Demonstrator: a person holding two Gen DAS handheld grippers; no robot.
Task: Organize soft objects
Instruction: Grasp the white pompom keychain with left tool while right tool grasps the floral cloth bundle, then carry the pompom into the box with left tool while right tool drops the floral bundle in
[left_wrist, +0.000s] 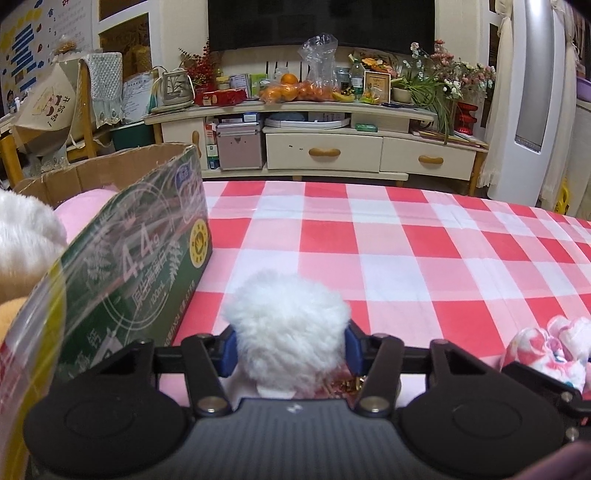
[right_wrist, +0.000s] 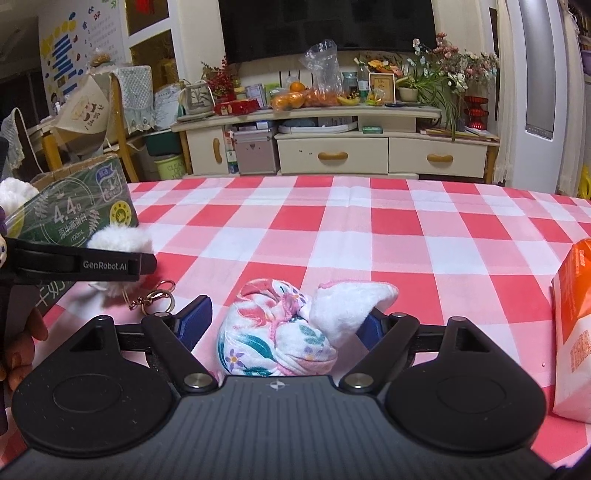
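Note:
A fluffy white pom-pom keychain (left_wrist: 288, 317) sits on the table between the blue pads of my left gripper (left_wrist: 290, 350), which press on both its sides. In the right wrist view the same pom-pom (right_wrist: 118, 238) shows behind a left finger (right_wrist: 81, 264), its gold key ring (right_wrist: 159, 295) lying on the cloth. A knotted floral cloth bundle (right_wrist: 273, 332) lies between the spread fingers of my right gripper (right_wrist: 284, 325); the left pad stands apart from it. The bundle (left_wrist: 546, 347) also shows at lower right in the left wrist view.
A green printed cardboard box (left_wrist: 129, 258) stands open at the left, holding pink and white plush toys. The red-and-white checked tablecloth (right_wrist: 369, 229) covers the table. An orange-and-white packet (right_wrist: 576, 325) stands at the right edge. A hand (right_wrist: 22, 350) shows at lower left.

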